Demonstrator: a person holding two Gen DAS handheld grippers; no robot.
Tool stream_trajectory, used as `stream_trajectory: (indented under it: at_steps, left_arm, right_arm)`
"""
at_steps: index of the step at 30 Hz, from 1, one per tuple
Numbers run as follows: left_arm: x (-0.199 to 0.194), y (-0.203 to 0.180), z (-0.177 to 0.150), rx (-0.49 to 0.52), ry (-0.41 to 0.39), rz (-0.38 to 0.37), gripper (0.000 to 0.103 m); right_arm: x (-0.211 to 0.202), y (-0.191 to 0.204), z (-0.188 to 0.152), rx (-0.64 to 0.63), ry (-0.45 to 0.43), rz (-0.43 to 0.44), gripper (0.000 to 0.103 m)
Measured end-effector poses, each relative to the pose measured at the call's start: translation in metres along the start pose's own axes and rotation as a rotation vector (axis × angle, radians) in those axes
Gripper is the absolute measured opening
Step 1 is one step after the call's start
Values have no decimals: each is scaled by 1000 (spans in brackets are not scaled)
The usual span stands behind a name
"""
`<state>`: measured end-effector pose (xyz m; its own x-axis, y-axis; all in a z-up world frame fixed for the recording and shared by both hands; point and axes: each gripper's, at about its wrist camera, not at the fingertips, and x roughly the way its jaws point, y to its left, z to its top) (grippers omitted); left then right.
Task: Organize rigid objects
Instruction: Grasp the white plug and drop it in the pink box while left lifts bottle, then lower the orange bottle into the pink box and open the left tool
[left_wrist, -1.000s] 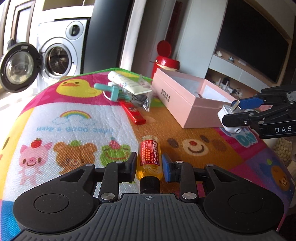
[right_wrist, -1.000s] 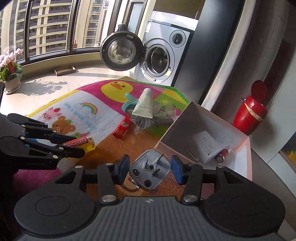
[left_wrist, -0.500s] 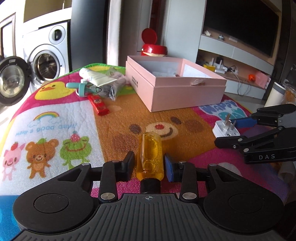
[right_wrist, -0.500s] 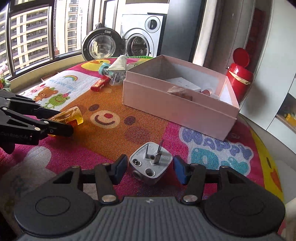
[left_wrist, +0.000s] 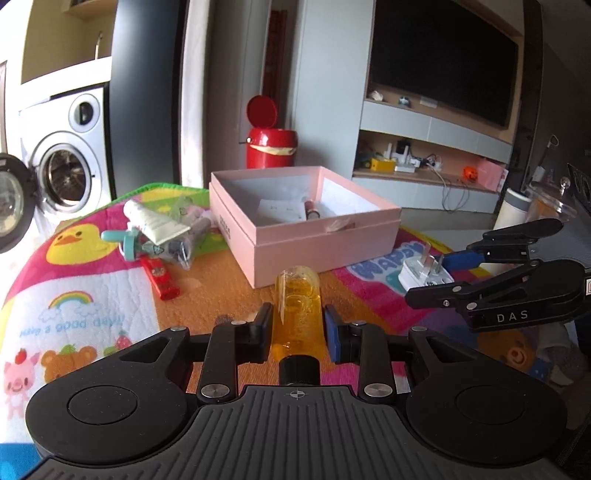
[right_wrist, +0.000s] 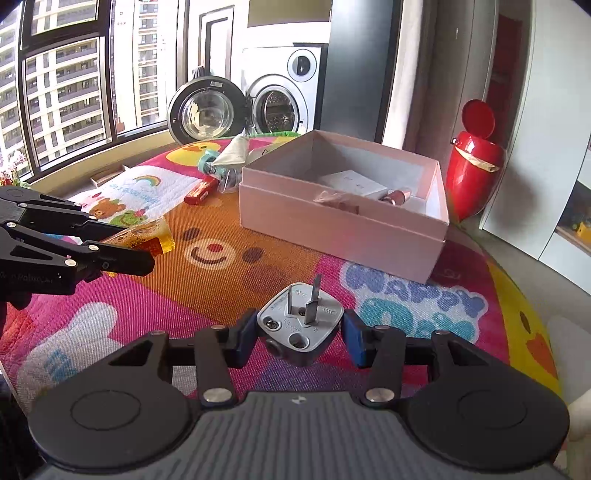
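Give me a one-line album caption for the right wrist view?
Right gripper carries a grey plug toward the open pink box.

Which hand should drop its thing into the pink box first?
Probably the left. The left gripper holds the yellow bottle pointing straight at the pink box, close to its near wall. The right gripper holds the white plug farther back on the mat.

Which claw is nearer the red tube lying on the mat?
Left. The left claw, holding the amber bottle, sits nearer the red tube; the right claw, gripping the plug, is farther.
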<state>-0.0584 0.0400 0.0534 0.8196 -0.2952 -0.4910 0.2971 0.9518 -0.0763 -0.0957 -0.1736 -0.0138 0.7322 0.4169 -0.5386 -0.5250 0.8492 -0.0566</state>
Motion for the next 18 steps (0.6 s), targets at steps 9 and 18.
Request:
stream_trajectory:
  at_steps: [9, 18]
  left_arm:
    - [58, 19, 166, -88, -176, -84, 33]
    - [68, 65, 109, -182, -100, 102, 33]
  right_arm:
    - [0, -46, 122, -41, -236, -155, 52]
    - [22, -57, 79, 22, -55, -123, 63]
